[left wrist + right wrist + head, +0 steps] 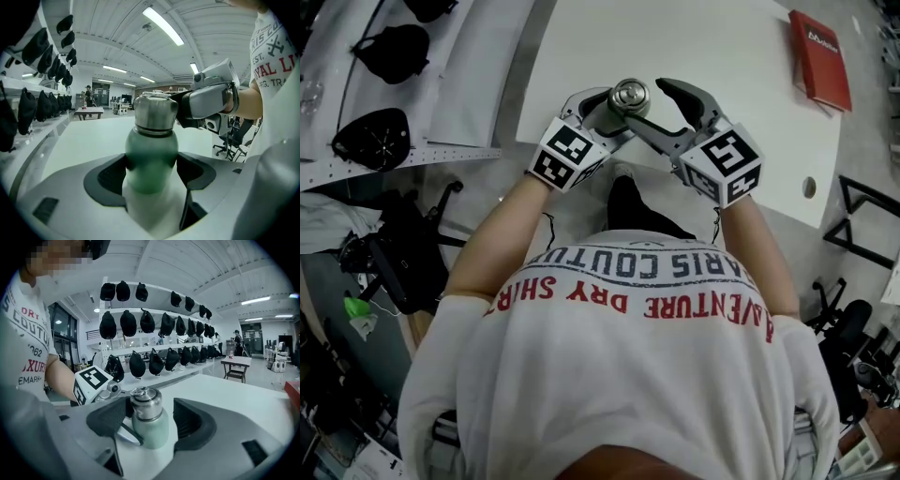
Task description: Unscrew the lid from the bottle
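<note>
Bottle (151, 159) upright, long axis vertical, at the near edge of the white counter (722, 75), straight ahead of the person and between both tools. The left gripper (151, 174) comes in from the left and is closed on the green body below the neck, with both dark pads pressed to its sides. The steel lid (146, 405) sits on top, apparently fully screwed on. The right gripper (149, 414) reaches in from the opposite side at lid height, with its jaws apart around the lid: one pad is touching or nearly touching it, while the other stands clear with a visible gap, so nothing is clamped there yet. Judging by this, the coming move is to close on the lid and turn about the vertical axis while the left holds the body. The two tools sit very near each other around the neck, so a twist risks them knocking together. I cannot tell whether the base rests on the counter. A red booklet (818, 58) lies well apart at the far corner, and black caps (137, 364) hang on shelves to the side, out of the way
</note>
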